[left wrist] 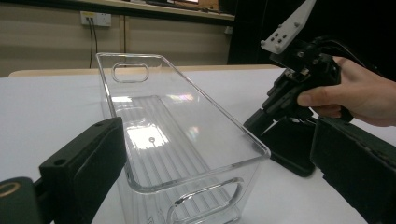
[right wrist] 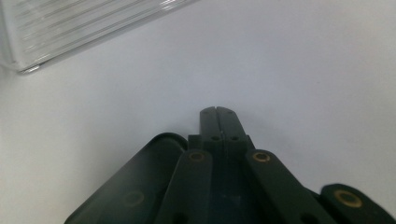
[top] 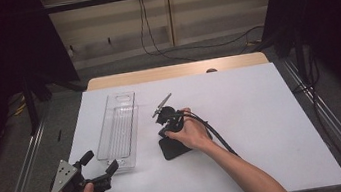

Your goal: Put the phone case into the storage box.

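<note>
R tool (top: pixel 165 133) pinched closed over black pad (top: pixel 173 148), L tool (top: pixel 101 166) wide by clear bin (top: pixel 119 131) (likely next: lift pad level, slowly).

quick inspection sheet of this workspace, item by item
surface: white table top, wooden edge at the far side
job's things: clear plastic bin lying lengthwise, nothing seen inside; flat black pad beside it
clutter: nothing seen
grippers: left gripper open, jaws toward the bin's near end; right gripper jaws together, over the black pad
cables: one trails from the right gripper along the forearm; more on the floor beyond the table
surroundings: wall socket, dark curtains either side
</note>
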A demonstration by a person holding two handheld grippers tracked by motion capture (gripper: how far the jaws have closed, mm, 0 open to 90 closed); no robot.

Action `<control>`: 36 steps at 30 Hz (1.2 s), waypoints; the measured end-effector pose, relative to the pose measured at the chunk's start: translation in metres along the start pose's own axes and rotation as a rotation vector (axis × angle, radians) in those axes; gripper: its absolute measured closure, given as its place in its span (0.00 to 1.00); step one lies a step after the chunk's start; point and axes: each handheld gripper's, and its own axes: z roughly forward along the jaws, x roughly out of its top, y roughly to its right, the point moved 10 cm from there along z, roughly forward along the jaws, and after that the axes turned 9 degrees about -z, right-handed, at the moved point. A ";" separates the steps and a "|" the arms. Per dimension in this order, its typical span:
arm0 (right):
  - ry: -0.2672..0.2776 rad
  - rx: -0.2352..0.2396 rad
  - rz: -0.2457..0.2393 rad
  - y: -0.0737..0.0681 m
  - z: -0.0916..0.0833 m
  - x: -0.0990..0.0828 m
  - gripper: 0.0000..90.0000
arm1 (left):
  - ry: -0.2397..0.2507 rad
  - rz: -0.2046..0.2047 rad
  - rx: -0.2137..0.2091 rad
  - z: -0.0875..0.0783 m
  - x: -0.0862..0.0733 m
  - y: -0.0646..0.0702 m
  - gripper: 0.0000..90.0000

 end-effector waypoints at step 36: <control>-0.004 0.111 -0.011 -0.047 -0.036 -0.054 1.00 | -0.009 0.006 0.003 0.001 -0.001 0.000 0.04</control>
